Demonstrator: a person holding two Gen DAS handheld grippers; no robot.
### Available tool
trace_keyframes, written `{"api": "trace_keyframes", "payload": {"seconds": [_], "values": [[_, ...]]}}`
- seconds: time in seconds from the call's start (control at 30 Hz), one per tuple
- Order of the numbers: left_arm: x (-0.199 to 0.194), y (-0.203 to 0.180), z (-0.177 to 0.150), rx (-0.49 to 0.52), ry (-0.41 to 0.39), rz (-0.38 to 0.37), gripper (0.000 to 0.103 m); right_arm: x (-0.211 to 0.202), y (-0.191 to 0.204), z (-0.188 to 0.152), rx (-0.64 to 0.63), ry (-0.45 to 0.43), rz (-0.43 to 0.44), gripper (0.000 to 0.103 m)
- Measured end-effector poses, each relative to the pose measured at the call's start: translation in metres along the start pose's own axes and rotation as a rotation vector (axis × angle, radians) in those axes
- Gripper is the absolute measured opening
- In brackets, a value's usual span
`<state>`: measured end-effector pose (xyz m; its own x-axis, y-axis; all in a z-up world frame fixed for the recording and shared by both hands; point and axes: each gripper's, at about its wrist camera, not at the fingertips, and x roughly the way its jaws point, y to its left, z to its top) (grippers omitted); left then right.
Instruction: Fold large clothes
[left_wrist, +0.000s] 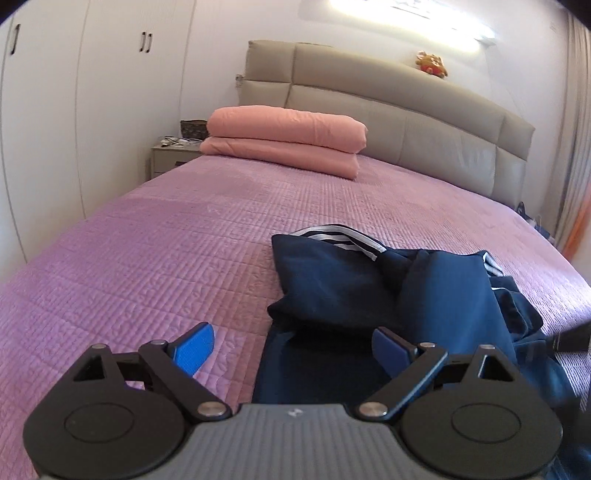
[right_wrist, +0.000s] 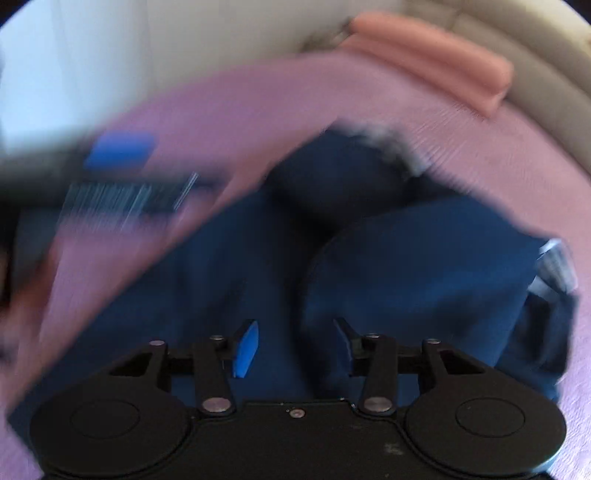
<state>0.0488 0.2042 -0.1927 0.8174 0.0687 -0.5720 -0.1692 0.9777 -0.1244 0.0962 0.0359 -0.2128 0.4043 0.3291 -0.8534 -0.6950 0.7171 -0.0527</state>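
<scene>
A crumpled navy-blue garment with white stripes (left_wrist: 369, 284) lies on the near right part of the bed's pink quilted cover (left_wrist: 166, 240). The left gripper (left_wrist: 291, 347) hovers released at the garment's near left edge. The right gripper (right_wrist: 295, 343), also released and holding nothing, hangs above the navy fabric. Folded salmon-pink blankets (left_wrist: 284, 138) rest far off, against the beige padded headboard (left_wrist: 406, 110).
</scene>
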Motion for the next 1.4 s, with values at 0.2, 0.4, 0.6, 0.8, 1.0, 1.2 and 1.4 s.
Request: {"api": "trace_keyframes", "payload": {"seconds": [0.2,0.4,0.6,0.8,1.0,1.2,1.4], "values": [[0.023,-0.015,0.016,-0.062,0.018,-0.185,0.088,-0.027,-0.085,-0.026,0.279,-0.096,-0.102,0.044],[0.092,-0.08,0.032,-0.01,0.072,-0.376,0.058,-0.001,-0.157,-0.012,0.537,-0.228,-0.216,0.014],[0.178,-0.087,0.008,-0.068,0.274,-0.354,0.029,0.06,-0.173,-0.041,0.657,-0.028,-0.255,0.008],[0.169,-0.045,-0.007,-0.15,0.302,-0.327,0.005,0.019,-0.192,-0.116,0.76,0.076,-0.367,0.007],[0.108,-0.054,-0.004,-0.094,0.231,-0.404,0.014,-0.029,-0.174,-0.098,0.693,-0.075,-0.268,0.009],[0.097,-0.085,-0.023,-0.021,0.282,-0.402,0.014,-0.001,-0.143,-0.054,0.602,-0.173,-0.073,0.01],[0.094,-0.083,-0.051,0.059,0.352,-0.361,0.014,0.035,-0.144,-0.086,0.69,-0.015,-0.069,0.009]]}}
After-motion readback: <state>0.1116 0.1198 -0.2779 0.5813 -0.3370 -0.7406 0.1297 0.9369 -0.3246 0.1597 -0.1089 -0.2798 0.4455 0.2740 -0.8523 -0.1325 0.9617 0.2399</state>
